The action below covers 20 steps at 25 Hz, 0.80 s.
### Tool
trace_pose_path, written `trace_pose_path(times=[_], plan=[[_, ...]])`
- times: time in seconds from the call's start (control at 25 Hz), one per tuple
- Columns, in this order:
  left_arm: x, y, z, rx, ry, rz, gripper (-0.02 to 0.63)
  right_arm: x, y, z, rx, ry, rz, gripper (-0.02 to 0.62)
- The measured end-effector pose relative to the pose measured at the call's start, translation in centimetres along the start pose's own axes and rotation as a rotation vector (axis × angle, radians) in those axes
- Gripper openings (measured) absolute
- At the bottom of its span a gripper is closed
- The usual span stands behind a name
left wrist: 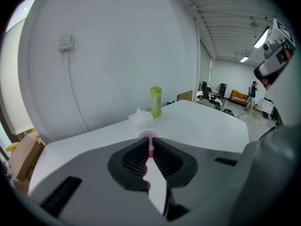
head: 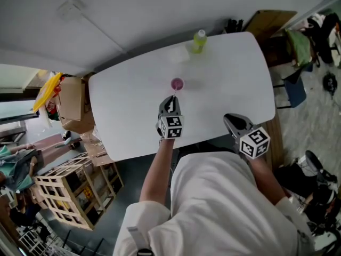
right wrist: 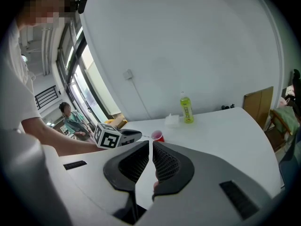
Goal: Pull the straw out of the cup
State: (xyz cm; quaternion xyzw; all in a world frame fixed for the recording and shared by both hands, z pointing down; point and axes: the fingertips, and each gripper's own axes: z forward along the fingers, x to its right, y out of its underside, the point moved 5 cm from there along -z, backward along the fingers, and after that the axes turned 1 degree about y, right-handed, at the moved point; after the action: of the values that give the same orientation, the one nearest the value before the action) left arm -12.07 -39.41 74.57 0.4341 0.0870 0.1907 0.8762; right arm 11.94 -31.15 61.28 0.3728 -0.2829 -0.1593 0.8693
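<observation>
Pinching the straw point(left wrist: 151, 149) between their tips, the left tongs point(left wrist: 150, 146) hung just above the pink cup point(left wrist: 149, 135). Their ribbed pads stood nearly together, with only the thin red-and-white straw in the gap. The cup stood upright near the middle of the white surface point(head: 229, 73), and from the head view the left tongs pointed straight at its near rim. How far the straw reached into the cup could not be made out.

The right tongs point(right wrist: 150, 145) hovered over the near edge of the surface, well apart from the cup and to its right. Their pads were drawn almost together, leaving a narrow slit with nothing in it.

At the far edge of the surface stood a yellow-green bottle point(head: 199, 40), upright. Just beside it lay a crumpled white wad point(head: 178, 54). Both were well apart from the cup.
</observation>
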Motion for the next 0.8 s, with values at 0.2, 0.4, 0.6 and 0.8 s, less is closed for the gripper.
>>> trace_pose_path(times=[0.2, 0.4, 0.6, 0.8], plan=[[-0.4, -1.1, -1.1, 0.029, -0.052, -0.036, 0.026, 0.4, 0.1, -0.4, 0.008, -0.02, -0.013, 0.049], [0.2, -2.9, -3.2, 0.065, -0.09, -0.062, 0.025, 1.0, 0.2, -1.5, 0.016, -0.054, -0.036, 0.048], [1.3, -4.2, -6.6, 0.114, -0.113, -0.105, 0.025, 1.2, 0.4, -2.3, 0.023, -0.106, -0.078, 0.049], [3.2, -5.1, -12.0, 0.182, -0.13, -0.17, 0.025, 0.5, 0.5, -3.5, 0.035, -0.165, -0.118, 0.049]])
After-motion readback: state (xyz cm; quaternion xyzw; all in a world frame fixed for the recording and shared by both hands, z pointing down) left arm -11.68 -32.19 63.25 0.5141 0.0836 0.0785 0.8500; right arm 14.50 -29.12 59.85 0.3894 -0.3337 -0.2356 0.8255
